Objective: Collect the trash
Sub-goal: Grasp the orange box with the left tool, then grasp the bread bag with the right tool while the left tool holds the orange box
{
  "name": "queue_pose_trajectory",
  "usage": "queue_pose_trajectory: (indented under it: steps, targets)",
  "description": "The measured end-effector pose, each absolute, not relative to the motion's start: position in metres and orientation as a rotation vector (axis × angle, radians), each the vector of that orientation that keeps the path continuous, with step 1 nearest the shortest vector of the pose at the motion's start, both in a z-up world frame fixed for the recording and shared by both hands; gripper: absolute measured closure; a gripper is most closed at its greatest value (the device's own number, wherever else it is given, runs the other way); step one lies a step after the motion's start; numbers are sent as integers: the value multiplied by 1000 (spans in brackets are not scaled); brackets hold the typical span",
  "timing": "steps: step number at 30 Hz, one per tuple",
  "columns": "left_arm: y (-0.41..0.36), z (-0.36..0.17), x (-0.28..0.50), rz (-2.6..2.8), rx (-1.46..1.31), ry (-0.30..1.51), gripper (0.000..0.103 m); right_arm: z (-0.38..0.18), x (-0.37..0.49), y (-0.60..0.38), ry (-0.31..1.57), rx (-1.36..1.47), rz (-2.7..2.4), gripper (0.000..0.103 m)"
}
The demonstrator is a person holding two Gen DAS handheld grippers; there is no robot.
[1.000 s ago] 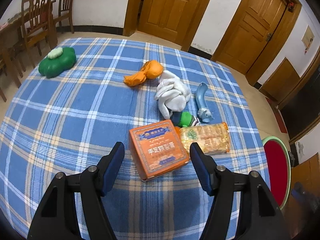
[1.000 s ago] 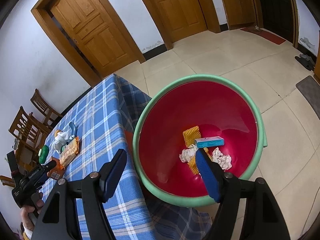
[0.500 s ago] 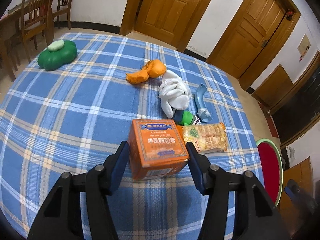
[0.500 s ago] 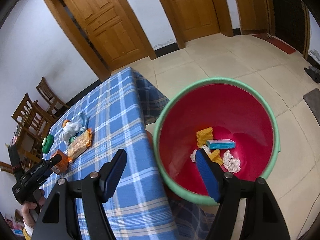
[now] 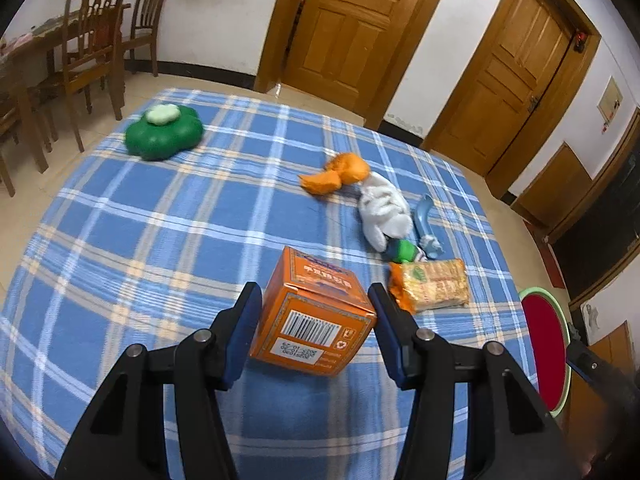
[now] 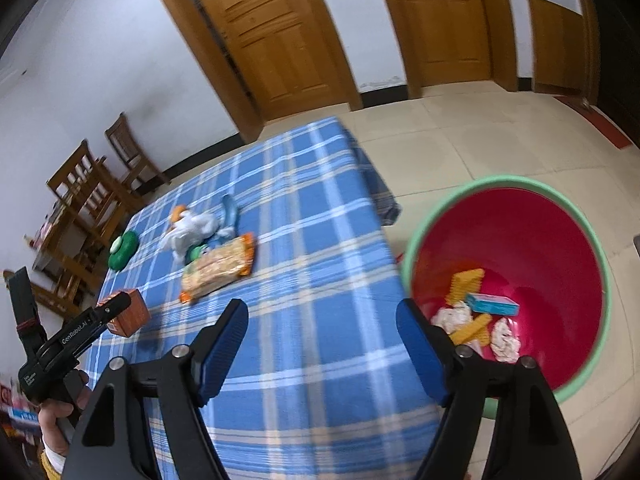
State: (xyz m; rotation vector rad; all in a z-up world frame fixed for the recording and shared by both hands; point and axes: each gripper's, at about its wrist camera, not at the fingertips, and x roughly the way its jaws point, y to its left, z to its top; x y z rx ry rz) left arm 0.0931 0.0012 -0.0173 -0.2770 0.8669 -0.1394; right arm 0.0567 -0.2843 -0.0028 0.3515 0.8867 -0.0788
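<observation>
Left gripper (image 5: 314, 312) is clamped on the orange box (image 5: 316, 314): both pads against its sides, box tilted, barcode face toward the camera, far end tipped up. Whether its underside still touches the blue plaid tablecloth (image 5: 160, 232) I can't tell. In the right wrist view the box (image 6: 126, 312) sits at the tabletop's near-left edge with the left gripper's black finger across it.

Right gripper (image 6: 322, 328) has its jaws wide apart, nothing between them, hovering over the tabletop's near-right corner.

Red bin (image 6: 532, 248) with green rim stands on the floor just off the table's right edge. Inside: crackers, a small teal box, crumpled tissues.

On the tabletop: cracker packet (image 5: 430, 286) just right of the box, near the right edge; behind it a white cloth (image 5: 386, 212), orange plush piece (image 5: 338, 172), blue shoehorn-like item (image 5: 426, 222), small green thing (image 5: 404, 250). Green flower-shaped item (image 5: 162, 136) near the far-left corner.
</observation>
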Motion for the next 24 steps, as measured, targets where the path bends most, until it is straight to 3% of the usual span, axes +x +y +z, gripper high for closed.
queue_pose_trajectory:
  steps: [14, 24]
  targets:
    - [52, -25, 84, -41, -320, 833, 48, -24, 119, -211, 952, 250, 46, 0]
    - [73, -35, 82, -23, -384, 835, 48, -56, 158, -169, 996, 120, 50, 0]
